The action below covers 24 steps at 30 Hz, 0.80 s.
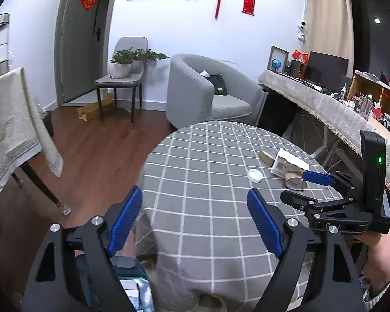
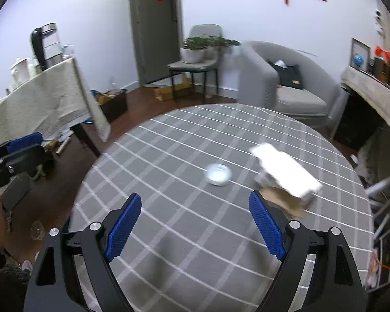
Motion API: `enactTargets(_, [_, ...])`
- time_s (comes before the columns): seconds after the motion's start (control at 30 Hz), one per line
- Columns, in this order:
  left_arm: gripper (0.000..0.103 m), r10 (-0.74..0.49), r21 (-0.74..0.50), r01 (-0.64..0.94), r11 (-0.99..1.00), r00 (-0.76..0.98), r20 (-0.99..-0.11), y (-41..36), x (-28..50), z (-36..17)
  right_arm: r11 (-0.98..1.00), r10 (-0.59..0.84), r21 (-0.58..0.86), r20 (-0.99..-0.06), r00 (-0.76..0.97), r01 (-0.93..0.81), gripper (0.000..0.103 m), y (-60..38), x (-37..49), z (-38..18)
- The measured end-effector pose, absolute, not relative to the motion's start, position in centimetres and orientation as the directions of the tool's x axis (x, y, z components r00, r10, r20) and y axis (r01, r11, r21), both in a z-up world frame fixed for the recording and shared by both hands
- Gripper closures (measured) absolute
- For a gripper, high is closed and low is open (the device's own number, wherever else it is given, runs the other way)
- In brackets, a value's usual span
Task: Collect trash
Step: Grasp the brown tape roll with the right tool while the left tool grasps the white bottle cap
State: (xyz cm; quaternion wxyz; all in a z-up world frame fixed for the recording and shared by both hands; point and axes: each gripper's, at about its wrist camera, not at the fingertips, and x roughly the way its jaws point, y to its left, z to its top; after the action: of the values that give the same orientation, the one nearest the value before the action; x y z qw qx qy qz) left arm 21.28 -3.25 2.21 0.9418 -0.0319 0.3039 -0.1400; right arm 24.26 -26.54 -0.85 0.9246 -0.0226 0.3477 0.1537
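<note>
A round bench (image 1: 195,171) under a gray checked cloth carries the trash: a small clear plastic lid (image 1: 255,175) near its middle, and to the right a white carton (image 1: 288,166) lying tilted among brown tape rolls (image 1: 267,154). The left claw (image 1: 195,223) hangs over the bench's near edge with its 2 blue fingers (image 1: 124,223) spread wide and nothing between them. The right claw (image 2: 196,226), seen through its own blurred camera, is likewise spread apart and empty above the cloth, the lid (image 2: 218,174) ahead of it and the carton (image 2: 286,171) just beyond its right finger. From the left camera, the right claw's blue fingertip (image 1: 317,178) overlaps a tape roll (image 1: 295,180). A teal bin (image 1: 132,283) sits below the bench's edge.
</note>
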Motion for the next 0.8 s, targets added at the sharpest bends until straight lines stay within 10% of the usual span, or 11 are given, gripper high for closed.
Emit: enactTargets(0.8, [0.018, -0.339, -0.104, 0.365, 0.925, 0.669, -0.661, -12.3, 28.5, -3.0, 0.987, 0.113, 0.008, -0.742, 0.661, -0.161, 0.073, -32.8, 27.8, -4.8])
